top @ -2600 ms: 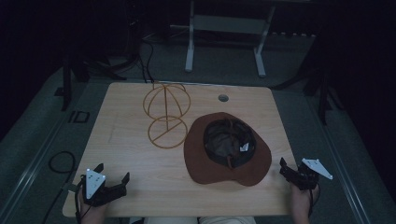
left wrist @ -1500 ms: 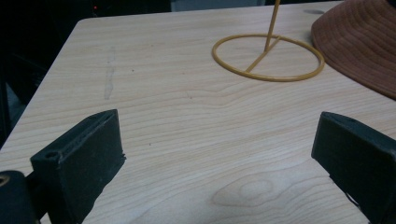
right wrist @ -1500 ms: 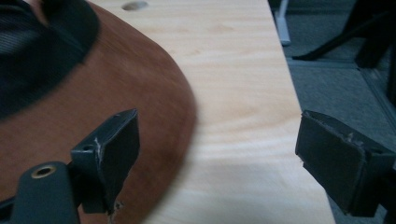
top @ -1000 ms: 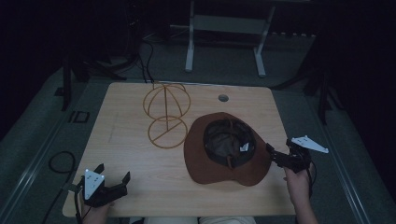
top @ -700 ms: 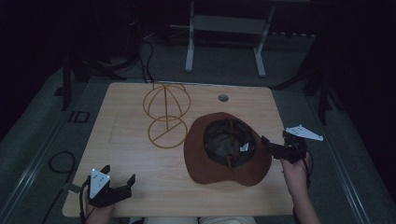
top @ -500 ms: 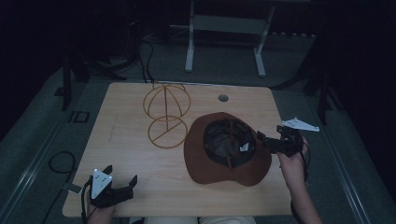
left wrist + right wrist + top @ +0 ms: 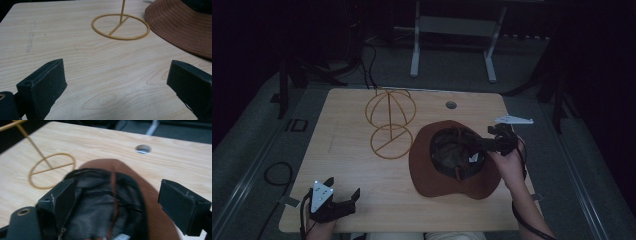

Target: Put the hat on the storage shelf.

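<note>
A brown brimmed hat (image 7: 452, 161) is seen lying crown-down, right of centre in the high view, on a wooden table (image 7: 362, 165). Its dark mesh lining faces up. A yellow wire hat stand (image 7: 389, 120) is placed at upper centre, its base ring just beside the hat's brim.

The right gripper (image 7: 479, 145) is positioned over the hat's right side, at the edge of the opening. In the right gripper view, its jaws are spread wide, the lining lies between them, and nothing is clamped. One jaw appears to be over the hollow and the other over the brim, so a grasp of the crown wall is judged to be intended.

The left gripper (image 7: 343, 205) is held at the lower left of the high view, near the table edge and well apart from the hat. Its jaws are spread wide over bare wood and hold nothing.

Possible faults:
- The loose mesh lining alone could be pinched, and the hat would then sag or slip on lifting.
- The brim could be pushed into the stand's base ring, and the light stand could be shifted or tipped.
- A one-sided grip could let the soft hat fold and droop.
</note>
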Demonstrator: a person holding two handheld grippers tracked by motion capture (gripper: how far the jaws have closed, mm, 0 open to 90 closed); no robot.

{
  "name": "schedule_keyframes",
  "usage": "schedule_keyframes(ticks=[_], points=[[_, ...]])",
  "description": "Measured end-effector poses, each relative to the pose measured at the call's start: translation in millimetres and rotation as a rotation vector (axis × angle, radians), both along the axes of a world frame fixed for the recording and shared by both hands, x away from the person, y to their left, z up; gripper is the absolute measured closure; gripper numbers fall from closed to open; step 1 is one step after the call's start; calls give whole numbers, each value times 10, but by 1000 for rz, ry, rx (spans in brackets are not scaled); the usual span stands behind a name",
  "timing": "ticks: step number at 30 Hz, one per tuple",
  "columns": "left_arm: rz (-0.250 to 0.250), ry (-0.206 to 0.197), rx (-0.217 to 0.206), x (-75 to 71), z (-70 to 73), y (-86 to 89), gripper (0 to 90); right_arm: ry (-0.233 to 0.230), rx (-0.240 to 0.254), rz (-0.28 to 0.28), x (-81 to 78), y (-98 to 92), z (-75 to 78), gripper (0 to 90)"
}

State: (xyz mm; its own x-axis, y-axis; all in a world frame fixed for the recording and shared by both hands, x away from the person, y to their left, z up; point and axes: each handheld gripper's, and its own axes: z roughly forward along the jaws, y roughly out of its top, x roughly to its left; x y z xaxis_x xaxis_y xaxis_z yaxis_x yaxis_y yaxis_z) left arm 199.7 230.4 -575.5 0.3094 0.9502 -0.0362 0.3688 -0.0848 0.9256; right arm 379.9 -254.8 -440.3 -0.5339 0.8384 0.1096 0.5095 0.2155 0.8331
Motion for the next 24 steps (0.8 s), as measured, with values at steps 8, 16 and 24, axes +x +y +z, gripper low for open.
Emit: schedule_keyframes(ticks=[8,16,24], points=[[-9,9,5,3,4,-15,24,14,-169,10,210,175,-247,227],[-19,14,1,3,5,-28,23,47,-242,-36,491,96,-445,345],[-31,19,9,16,-2,-54,23,121,-271,-49,647,35,-693,432]])
